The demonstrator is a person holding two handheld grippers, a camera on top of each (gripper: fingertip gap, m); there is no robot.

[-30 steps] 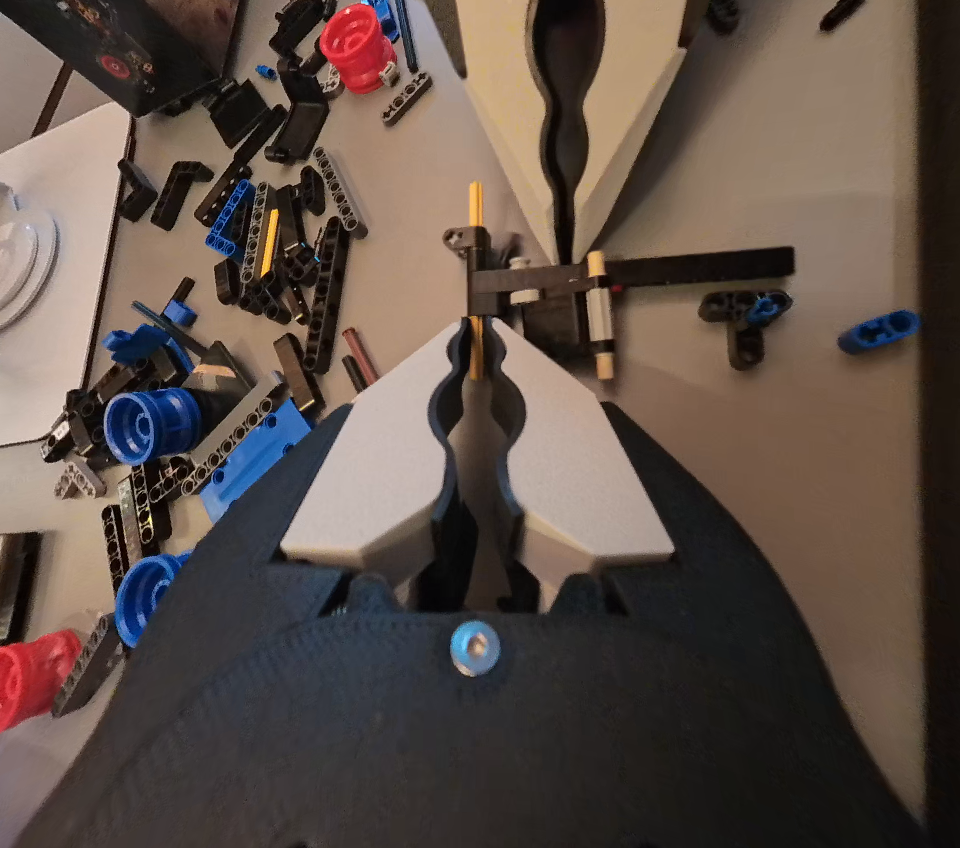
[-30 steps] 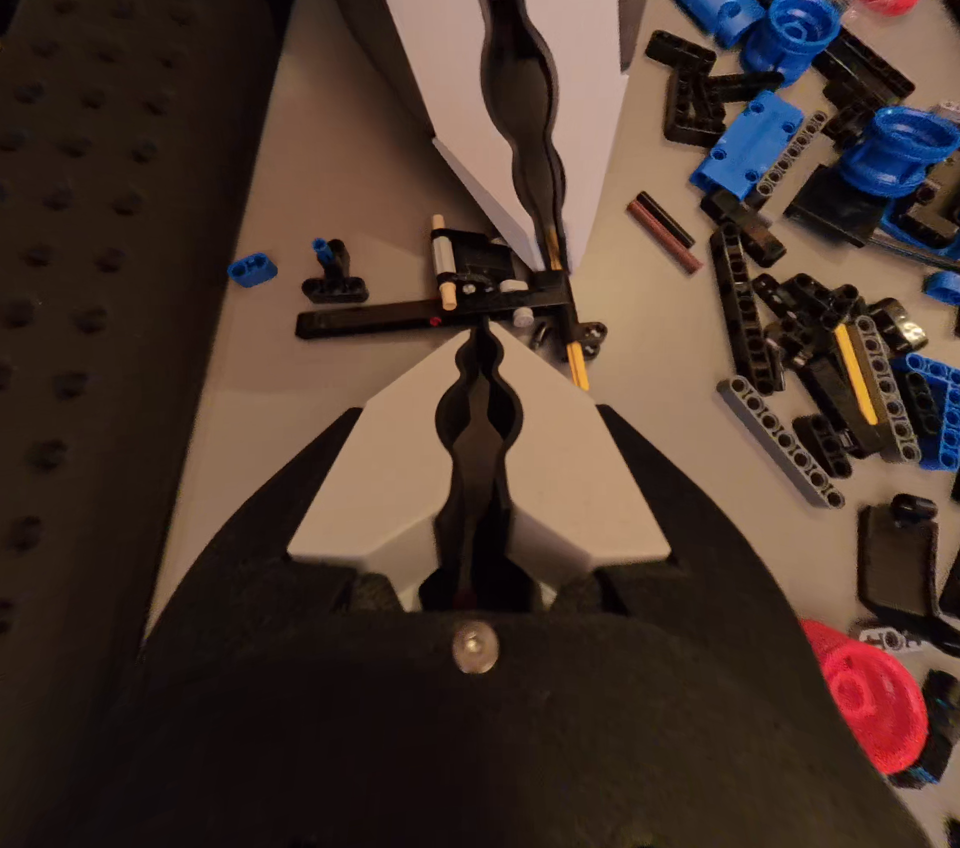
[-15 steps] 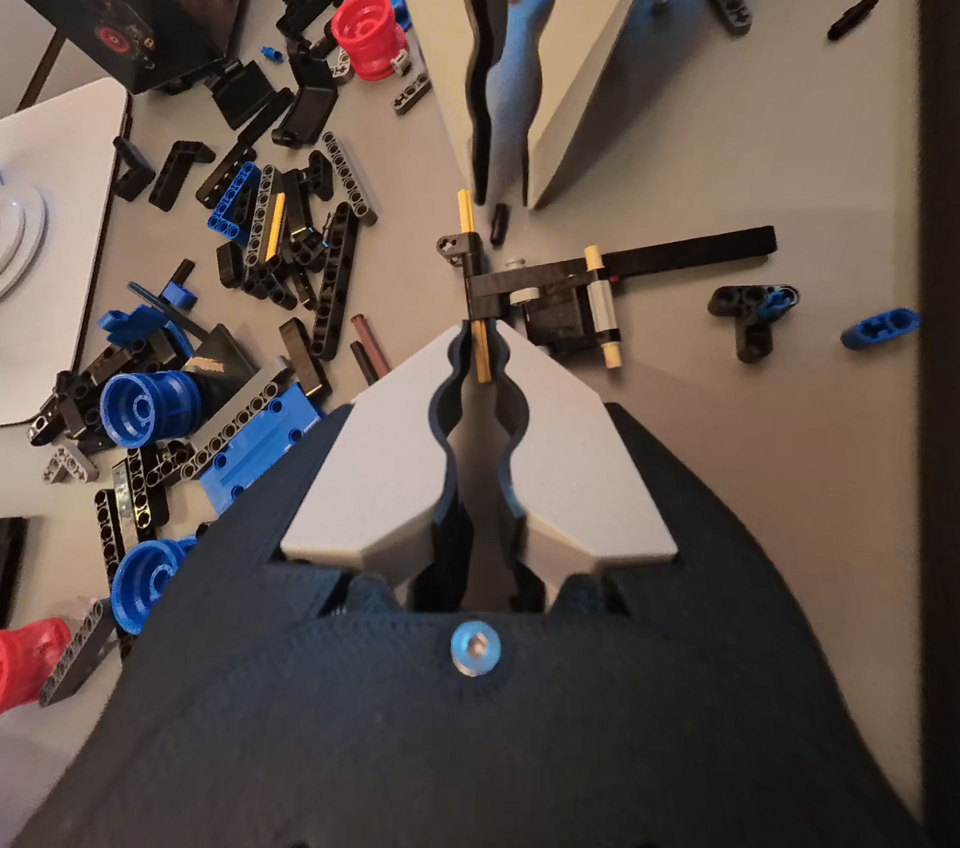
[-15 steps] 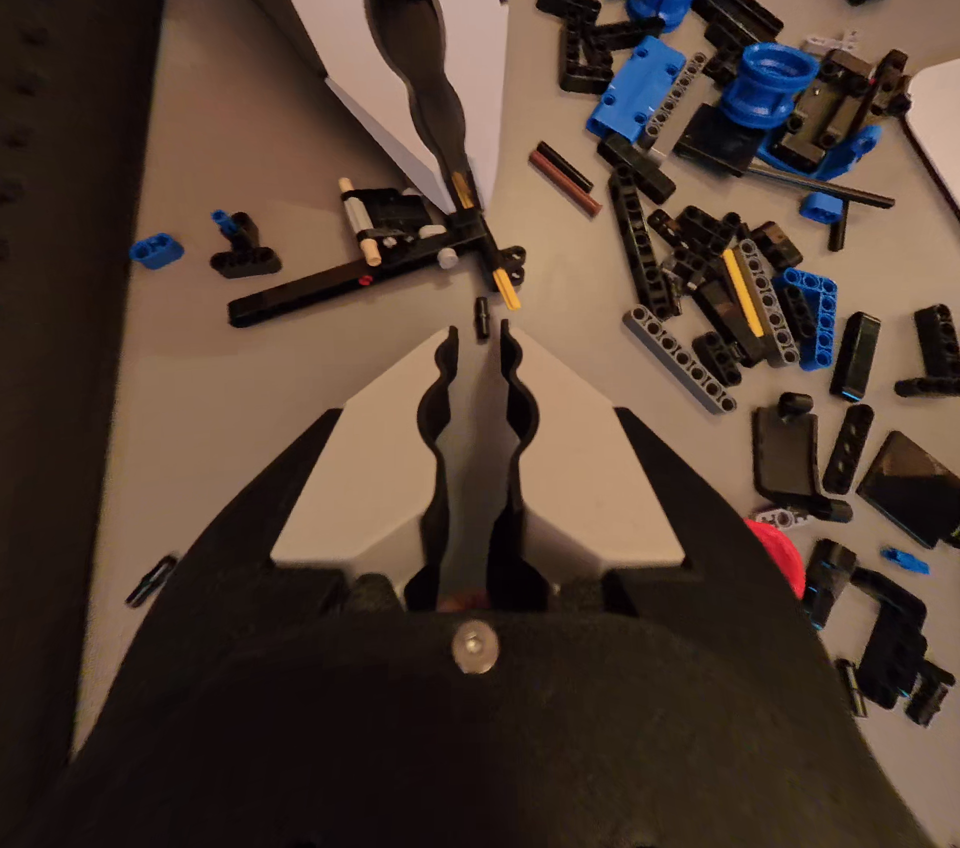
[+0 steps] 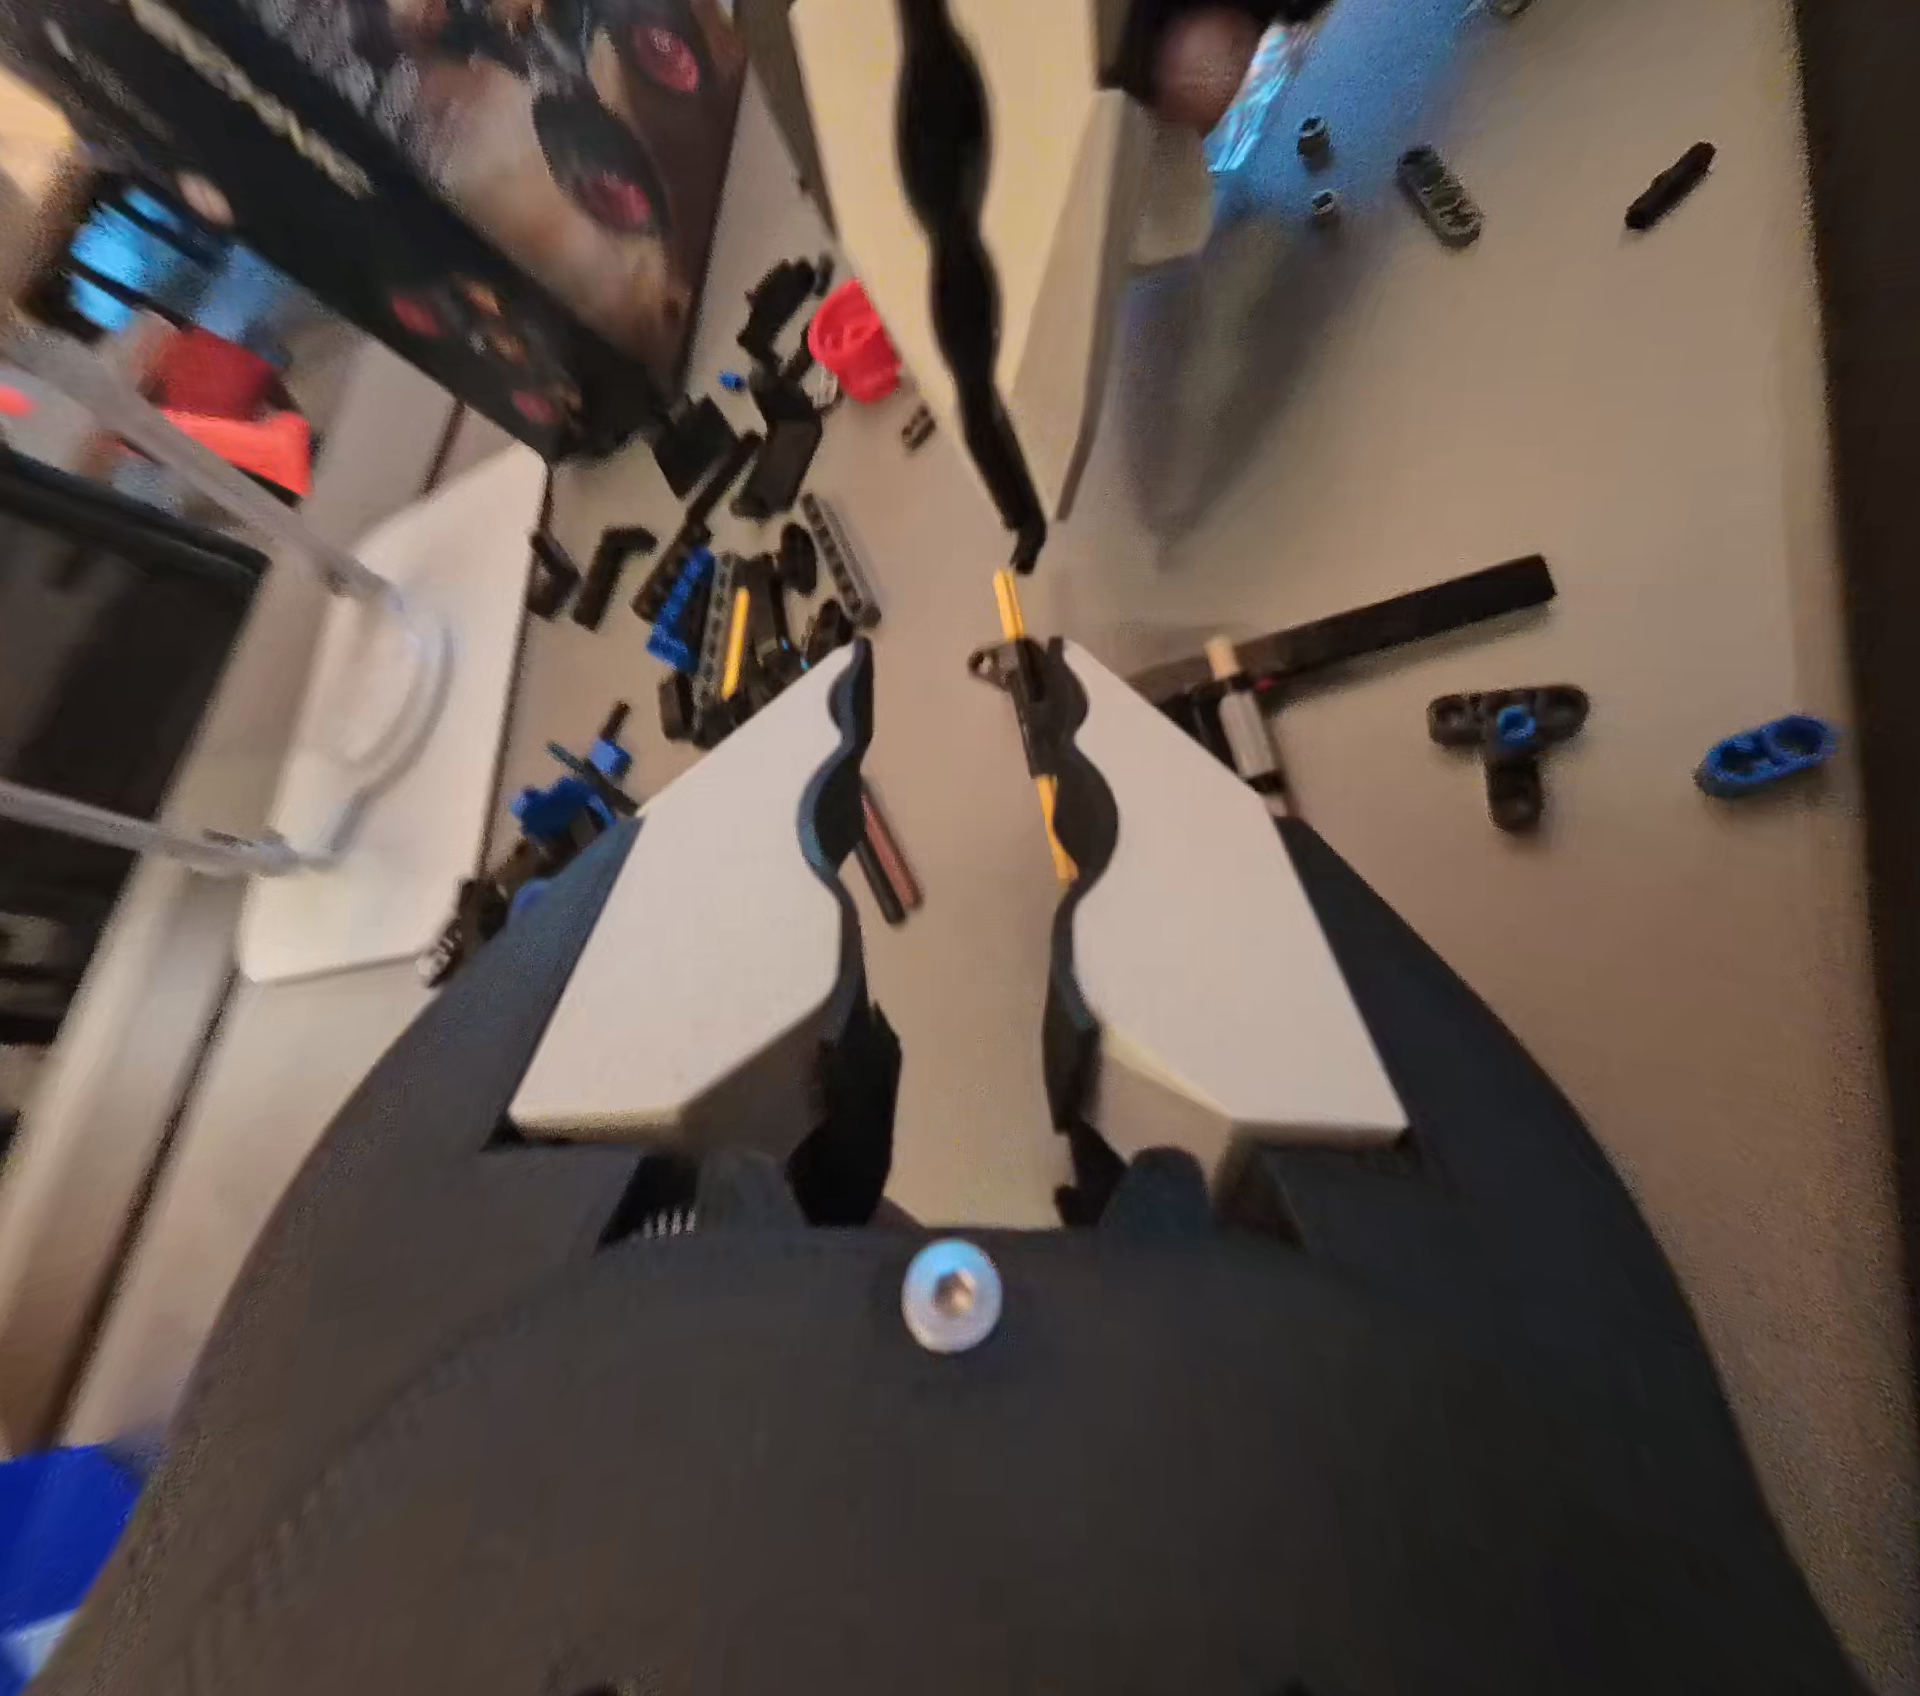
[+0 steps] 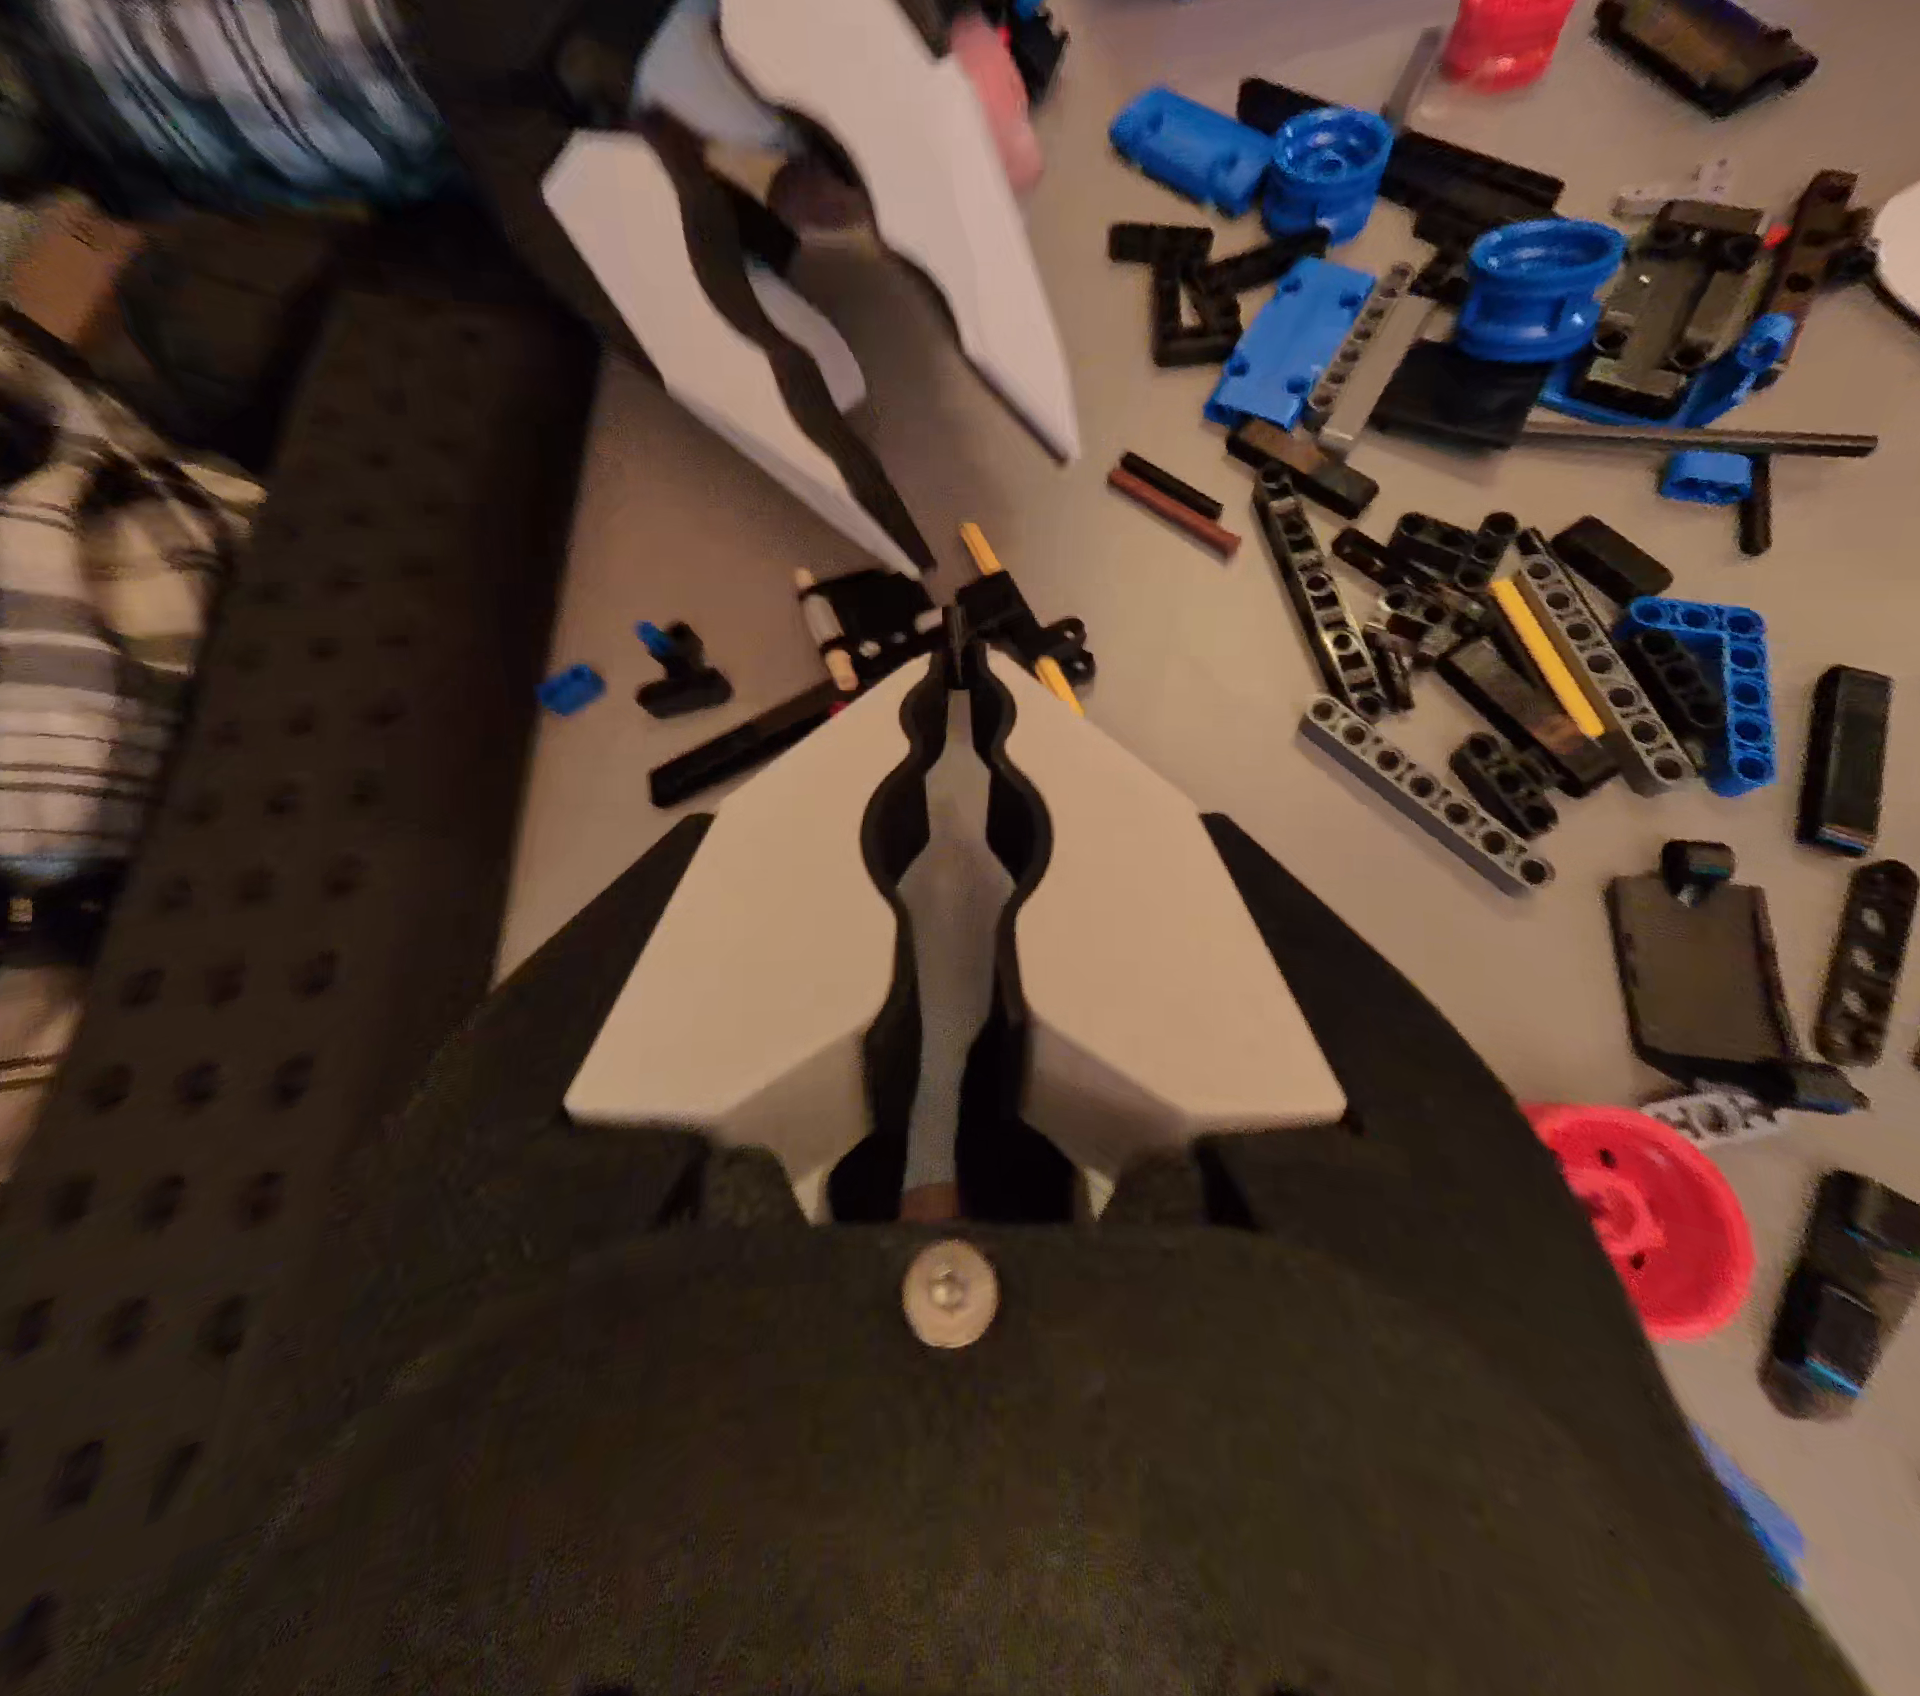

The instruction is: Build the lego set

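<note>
Left hand-held gripper (image 5: pixel 961 675) gapes wide; right hand-held gripper (image 6: pixel 961 659) pinches a small black pin (image 6: pixel 956 633), largely hidden.

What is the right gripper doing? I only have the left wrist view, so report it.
Observer: The right gripper is shut on a small black pin, right at the assembly.
Operator: Find me a red wheel near it.
Observer: One red wheel lies beside that gripper's body, outside your frame.
Operator: Name what lies next to the wheel.
Observer: A flat black panel, just beyond it.
</note>
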